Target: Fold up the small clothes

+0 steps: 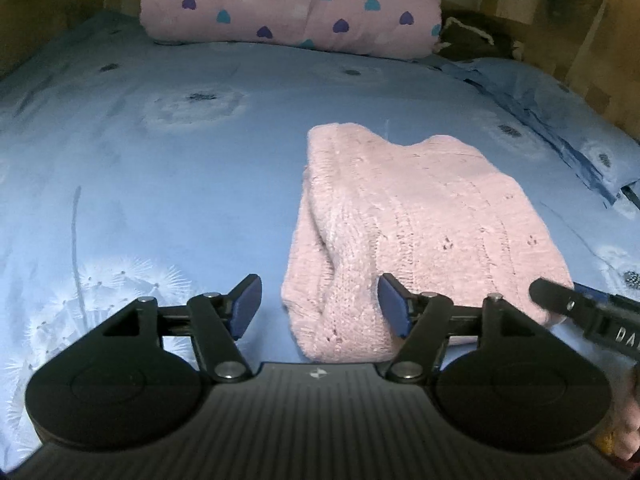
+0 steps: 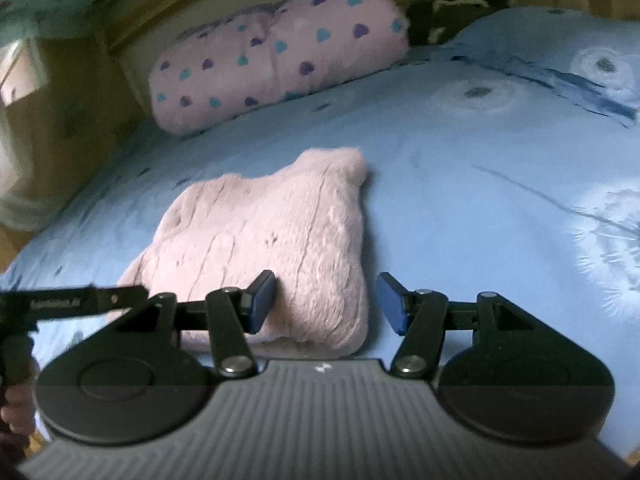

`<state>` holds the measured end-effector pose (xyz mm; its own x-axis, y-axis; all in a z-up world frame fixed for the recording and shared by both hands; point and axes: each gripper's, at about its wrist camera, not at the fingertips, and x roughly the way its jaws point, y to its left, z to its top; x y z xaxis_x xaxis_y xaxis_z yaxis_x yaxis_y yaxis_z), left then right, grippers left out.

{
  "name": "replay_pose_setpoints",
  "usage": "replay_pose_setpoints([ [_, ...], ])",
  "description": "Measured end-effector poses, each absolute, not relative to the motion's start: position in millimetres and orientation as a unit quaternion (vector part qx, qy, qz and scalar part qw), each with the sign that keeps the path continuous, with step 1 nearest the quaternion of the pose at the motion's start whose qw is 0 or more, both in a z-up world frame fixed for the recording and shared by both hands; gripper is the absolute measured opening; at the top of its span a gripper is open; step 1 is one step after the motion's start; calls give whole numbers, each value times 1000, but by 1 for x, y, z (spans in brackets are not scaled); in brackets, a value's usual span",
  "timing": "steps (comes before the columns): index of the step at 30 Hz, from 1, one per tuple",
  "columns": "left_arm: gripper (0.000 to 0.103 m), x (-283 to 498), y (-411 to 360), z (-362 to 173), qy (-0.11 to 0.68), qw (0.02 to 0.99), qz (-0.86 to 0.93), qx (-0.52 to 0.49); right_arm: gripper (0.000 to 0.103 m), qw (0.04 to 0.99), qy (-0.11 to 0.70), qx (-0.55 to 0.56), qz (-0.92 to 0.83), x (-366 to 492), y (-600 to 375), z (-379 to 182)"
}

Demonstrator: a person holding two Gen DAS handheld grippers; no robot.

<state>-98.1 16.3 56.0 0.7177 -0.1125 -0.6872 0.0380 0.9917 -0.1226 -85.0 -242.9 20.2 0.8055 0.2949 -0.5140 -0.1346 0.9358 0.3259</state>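
A small pink knitted sweater [image 1: 412, 224] lies folded on the blue bedsheet [image 1: 160, 184]. It also shows in the right wrist view [image 2: 264, 240]. My left gripper [image 1: 320, 306] is open and empty, hovering over the sweater's near left corner. My right gripper [image 2: 326, 302] is open and empty, over the sweater's near right corner. Part of the right gripper's body [image 1: 592, 312] shows at the right edge of the left wrist view. Part of the left gripper [image 2: 80, 300] shows at the left of the right wrist view.
A rolled pink blanket with purple and teal hearts [image 1: 292, 8] lies at the head of the bed. A dark cloth item [image 1: 476, 38] sits beside it. A blue pillow [image 1: 560, 120] lies at the right. Wooden walls surround the bed.
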Motion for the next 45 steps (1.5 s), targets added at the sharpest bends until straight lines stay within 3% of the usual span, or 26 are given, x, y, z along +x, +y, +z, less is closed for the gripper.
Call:
replay_pose_setpoints([
  [7,72,-117,13,69,370,926,-33,-67,60,942,288,117,128,-88,-235,23],
  [11,81,-134,5,72,378,924,-28,-59,60,942,285,113,134,-102,-238,31],
  [15,90,-151,-7,68,383,922,-26,-49,70,943,290,91,137,-119,-235,34],
  [21,98,-164,-21,50,400,915,-17,-56,71,941,310,68,118,-136,-231,29],
  [25,100,-160,-26,37,420,906,0,-56,83,942,316,43,107,-139,-229,18],
  [33,103,-159,-42,22,417,909,25,-2,82,940,325,31,100,-136,-225,-1],
  [45,103,-159,-43,20,412,911,27,1,83,945,313,16,98,-137,-222,-7],
])
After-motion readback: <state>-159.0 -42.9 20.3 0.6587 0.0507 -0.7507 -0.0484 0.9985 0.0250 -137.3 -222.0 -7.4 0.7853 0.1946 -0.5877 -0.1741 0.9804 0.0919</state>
